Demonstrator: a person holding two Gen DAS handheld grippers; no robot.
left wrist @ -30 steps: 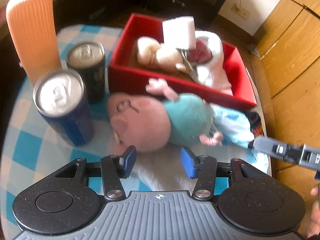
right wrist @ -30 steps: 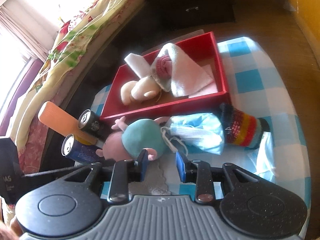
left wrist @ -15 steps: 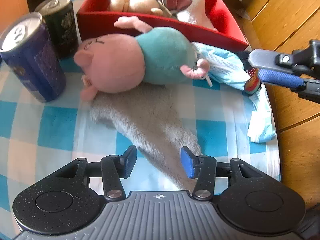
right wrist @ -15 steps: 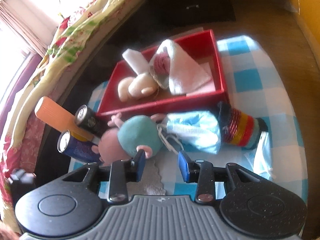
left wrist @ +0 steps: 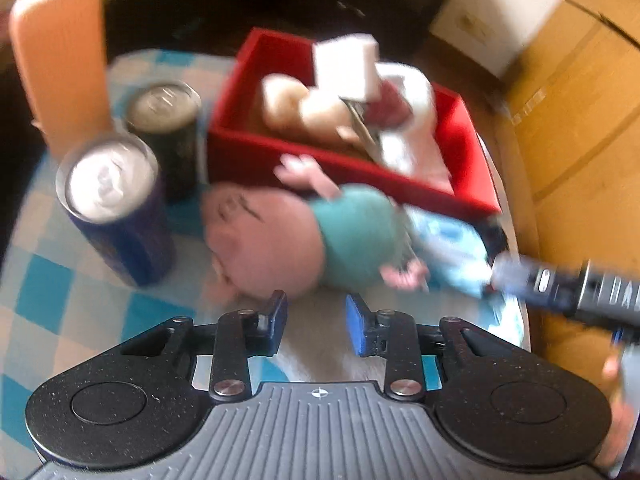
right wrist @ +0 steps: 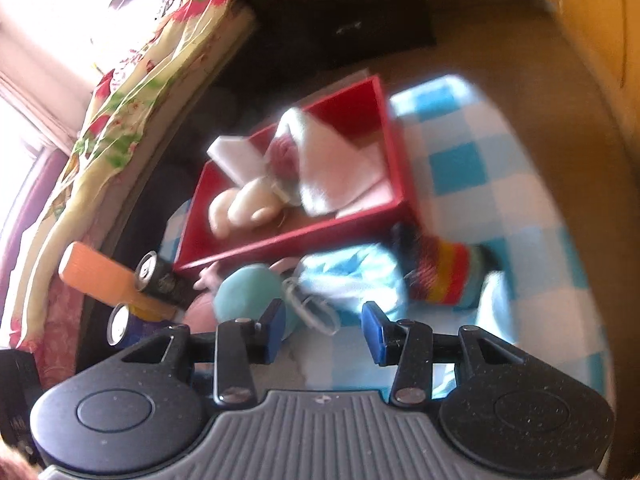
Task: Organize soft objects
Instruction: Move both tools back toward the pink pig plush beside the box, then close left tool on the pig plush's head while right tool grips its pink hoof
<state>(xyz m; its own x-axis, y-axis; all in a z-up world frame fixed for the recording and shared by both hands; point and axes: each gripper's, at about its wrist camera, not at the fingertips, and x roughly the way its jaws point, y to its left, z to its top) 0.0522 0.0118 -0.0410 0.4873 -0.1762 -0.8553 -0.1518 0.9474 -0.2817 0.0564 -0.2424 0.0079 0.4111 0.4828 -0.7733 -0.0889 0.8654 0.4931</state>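
Observation:
A plush pig [left wrist: 256, 244] with a pink head and teal body lies on the checked tablecloth in front of the red box [left wrist: 248, 156]. My left gripper [left wrist: 316, 322] hovers just before the pig. Its jaws are closing, with a grey furry cloth [left wrist: 320, 352] showing between the pads; no pad visibly presses it. My right gripper [right wrist: 323, 326] has its jaws opening over the ear loops of a blue face mask [right wrist: 352, 276], gripping nothing. A striped sock [right wrist: 444, 276] lies right of the mask. The box holds a white cloth [right wrist: 336, 164], a cream plush [right wrist: 244, 208] and a white block [left wrist: 346, 66].
Two drink cans, one blue [left wrist: 112, 188] and one dark [left wrist: 164, 120], stand left of the pig, with an orange ribbed brush [left wrist: 60, 60] behind them. The right gripper's finger [left wrist: 516, 276] reaches in at the table's right edge. A flowered bedcover [right wrist: 120, 120] lies beyond the table.
The left view pulled back over the grey cloth half a second ago and is now low beside the pig again, with its jaws narrower. The right jaws have spread a little.

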